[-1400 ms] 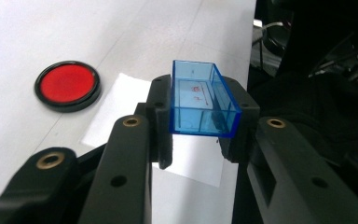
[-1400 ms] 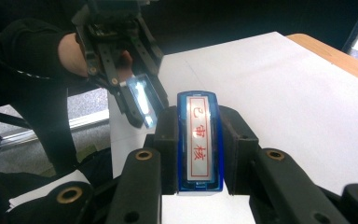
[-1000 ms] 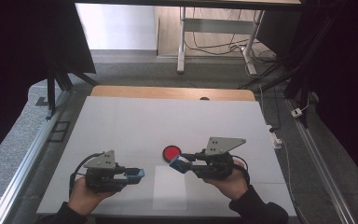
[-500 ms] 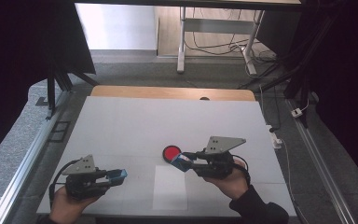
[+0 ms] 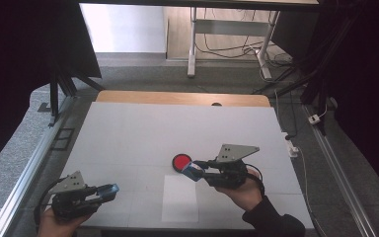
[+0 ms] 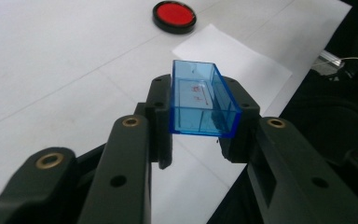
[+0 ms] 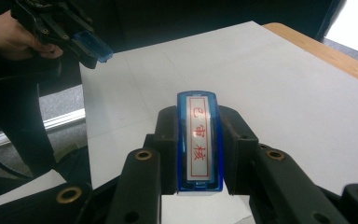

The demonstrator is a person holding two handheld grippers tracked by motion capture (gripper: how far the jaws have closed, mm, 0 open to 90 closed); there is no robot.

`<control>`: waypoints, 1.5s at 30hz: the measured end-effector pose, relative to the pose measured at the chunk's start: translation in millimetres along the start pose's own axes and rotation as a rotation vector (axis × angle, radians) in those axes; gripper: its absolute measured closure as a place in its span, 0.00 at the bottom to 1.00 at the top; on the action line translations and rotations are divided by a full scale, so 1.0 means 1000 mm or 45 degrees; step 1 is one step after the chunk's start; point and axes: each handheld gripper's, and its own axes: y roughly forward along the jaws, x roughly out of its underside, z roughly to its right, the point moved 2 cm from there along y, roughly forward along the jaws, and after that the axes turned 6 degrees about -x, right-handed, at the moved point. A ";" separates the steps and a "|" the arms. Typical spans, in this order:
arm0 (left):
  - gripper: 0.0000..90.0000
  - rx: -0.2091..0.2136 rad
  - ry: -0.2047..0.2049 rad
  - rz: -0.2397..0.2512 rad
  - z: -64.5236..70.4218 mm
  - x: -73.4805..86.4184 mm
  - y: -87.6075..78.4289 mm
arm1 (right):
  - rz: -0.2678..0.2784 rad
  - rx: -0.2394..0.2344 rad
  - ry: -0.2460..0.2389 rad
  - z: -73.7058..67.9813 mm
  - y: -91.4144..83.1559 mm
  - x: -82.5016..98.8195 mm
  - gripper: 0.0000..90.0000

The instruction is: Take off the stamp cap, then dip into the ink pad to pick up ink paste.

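Note:
My left gripper (image 5: 107, 190) (image 6: 198, 122) is shut on a clear blue cap (image 6: 201, 99), an open-sided hollow box, near the table's front left corner. My right gripper (image 5: 193, 171) (image 7: 199, 133) is shut on a blue stamp (image 7: 199, 150), whose white face shows red characters in a red frame. A round red ink pad (image 5: 181, 161) (image 6: 174, 15) in a black rim lies on the table just beyond the right gripper's tips. The right gripper view shows the left gripper (image 7: 87, 45) far off at upper left, still holding the blue cap (image 7: 94, 48).
A white sheet of paper (image 5: 180, 199) (image 6: 233, 58) lies near the front edge between the two hands. The white table top (image 5: 177, 131) has a wooden strip (image 5: 177, 98) along its far edge. Metal rails (image 5: 27, 170) flank the table; cables and a desk frame lie beyond.
My left gripper has drawn away from the right one, moving left and toward the front edge with the blue cap in it. The right gripper and stamp have stayed put.

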 end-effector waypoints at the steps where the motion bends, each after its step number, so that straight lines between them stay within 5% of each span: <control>1: 0.75 -0.006 -0.002 -0.001 0.000 0.002 -0.001 | -0.001 0.003 0.000 0.000 0.000 0.000 0.79; 12: 0.75 -0.106 0.020 -0.065 0.000 0.013 -0.006 | -0.017 0.035 0.007 0.002 0.000 0.002 0.79; 34: 0.75 -0.041 -0.044 -0.082 -0.005 0.016 -0.005 | -0.048 0.048 0.031 0.008 0.009 0.005 0.79; 45: 0.75 -0.044 -0.037 -0.086 -0.004 0.016 -0.005 | -0.102 0.098 0.048 0.023 0.023 0.005 0.79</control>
